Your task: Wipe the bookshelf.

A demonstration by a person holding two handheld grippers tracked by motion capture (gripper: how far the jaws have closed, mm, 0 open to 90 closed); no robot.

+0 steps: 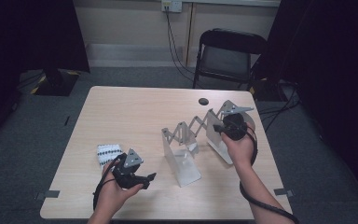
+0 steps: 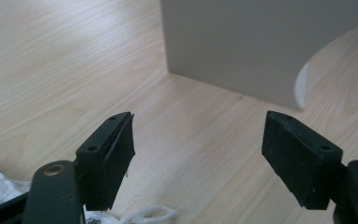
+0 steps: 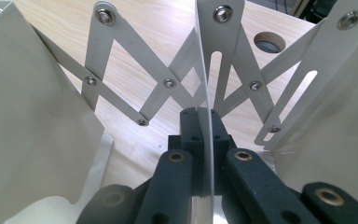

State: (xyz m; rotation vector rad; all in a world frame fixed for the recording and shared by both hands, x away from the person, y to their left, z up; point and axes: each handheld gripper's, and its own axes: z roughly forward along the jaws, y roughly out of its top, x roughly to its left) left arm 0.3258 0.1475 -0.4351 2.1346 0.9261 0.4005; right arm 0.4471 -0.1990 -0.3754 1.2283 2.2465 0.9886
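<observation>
Two claws, two states: your right claw (image 3: 204, 116) pinches an upright plate of the white metal scissor-linked bookend rack (image 1: 200, 123) at the desk's (image 1: 121, 107) four o'clock; left claw (image 2: 198, 156) gapes empty. Next, judge the stretch and pull steadily.

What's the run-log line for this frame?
left gripper: open, idle near cloth | right gripper: shut on rack plate | expanding rack: extended on table

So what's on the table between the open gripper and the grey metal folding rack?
Nothing: bare wood table lies between the left gripper and the grey metal folding rack, in the left gripper view.
</observation>
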